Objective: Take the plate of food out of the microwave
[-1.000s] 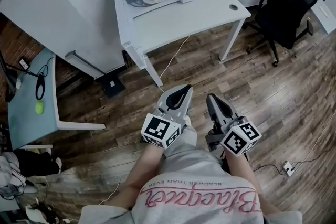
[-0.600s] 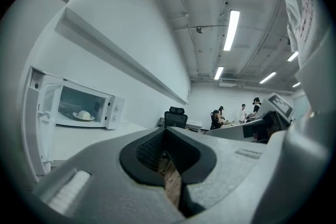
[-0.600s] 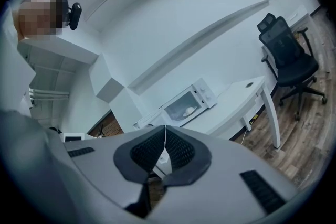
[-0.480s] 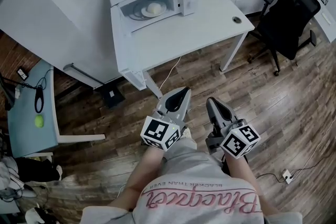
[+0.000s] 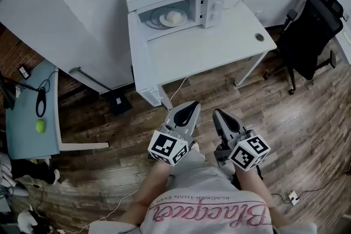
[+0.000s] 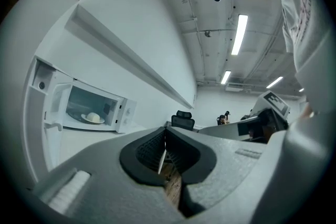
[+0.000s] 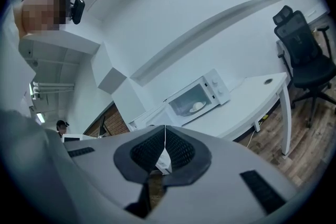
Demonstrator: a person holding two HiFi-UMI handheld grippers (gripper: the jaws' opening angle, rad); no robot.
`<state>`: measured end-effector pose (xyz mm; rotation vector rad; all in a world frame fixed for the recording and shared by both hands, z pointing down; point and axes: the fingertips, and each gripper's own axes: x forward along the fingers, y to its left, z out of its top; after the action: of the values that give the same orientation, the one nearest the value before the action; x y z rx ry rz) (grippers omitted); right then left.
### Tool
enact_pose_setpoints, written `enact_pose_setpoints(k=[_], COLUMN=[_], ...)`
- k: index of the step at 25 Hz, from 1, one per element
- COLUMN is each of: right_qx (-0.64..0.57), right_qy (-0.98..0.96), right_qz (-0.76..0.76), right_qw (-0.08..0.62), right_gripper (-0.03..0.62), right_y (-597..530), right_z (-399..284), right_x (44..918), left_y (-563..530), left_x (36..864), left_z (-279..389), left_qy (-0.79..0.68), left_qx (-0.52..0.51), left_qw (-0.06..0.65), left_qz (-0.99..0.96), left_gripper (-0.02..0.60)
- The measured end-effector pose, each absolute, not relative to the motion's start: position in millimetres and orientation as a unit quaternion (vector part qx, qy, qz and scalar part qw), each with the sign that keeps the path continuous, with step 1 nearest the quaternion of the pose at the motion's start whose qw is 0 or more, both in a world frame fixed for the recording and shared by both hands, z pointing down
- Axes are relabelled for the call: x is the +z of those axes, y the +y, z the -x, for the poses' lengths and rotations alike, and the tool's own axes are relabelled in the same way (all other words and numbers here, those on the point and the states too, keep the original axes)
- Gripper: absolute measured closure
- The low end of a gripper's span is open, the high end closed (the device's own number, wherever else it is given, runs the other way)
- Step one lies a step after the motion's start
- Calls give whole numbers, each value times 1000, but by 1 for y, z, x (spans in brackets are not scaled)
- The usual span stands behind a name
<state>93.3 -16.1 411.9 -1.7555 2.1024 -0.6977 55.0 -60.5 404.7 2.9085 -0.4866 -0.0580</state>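
The open microwave (image 5: pixel 175 8) looks nearer than a moment ago, so the approach seems under way, with the plate of food (image 5: pixel 171 18) inside it, well apart from the left gripper (image 5: pixel 192 105) and right gripper (image 5: pixel 216 113), both empty with jaws together.

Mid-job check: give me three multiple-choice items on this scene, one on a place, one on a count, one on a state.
1. Where is the plate of food?
A. inside the microwave
B. on the floor
C. on the black chair

2. How many grippers hold something?
A. none
B. one
C. two

3. The microwave is:
A. shut
B. open
C. tipped over

Answers:
1 A: the plate sits in the microwave's cavity.
2 A: the left gripper and right gripper each have their jaws together on nothing.
3 B: its inside is exposed in all three views.
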Motion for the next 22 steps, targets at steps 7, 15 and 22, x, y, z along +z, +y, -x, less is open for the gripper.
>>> enact_pose_setpoints(k=[7,15,22], right_qx=[-243,-245,-251], right_qy=[758,779,798], right_qz=[584,557,525], right_qw=[159,153,153], right_gripper=[580,582,582], right_y=[-29,-46,-73], right_z=[-72,-63,-66], right_x=[403,401,405], left_y=[-71,-72,-87], left_x=[405,407,408], left_z=[-32,-25,-36], left_qy=[-194,-214,-229], left_qx=[-30,-31,-29], left_qw=[100,100,91], left_qz=[-976,-971,-969], left_gripper=[575,575,575])
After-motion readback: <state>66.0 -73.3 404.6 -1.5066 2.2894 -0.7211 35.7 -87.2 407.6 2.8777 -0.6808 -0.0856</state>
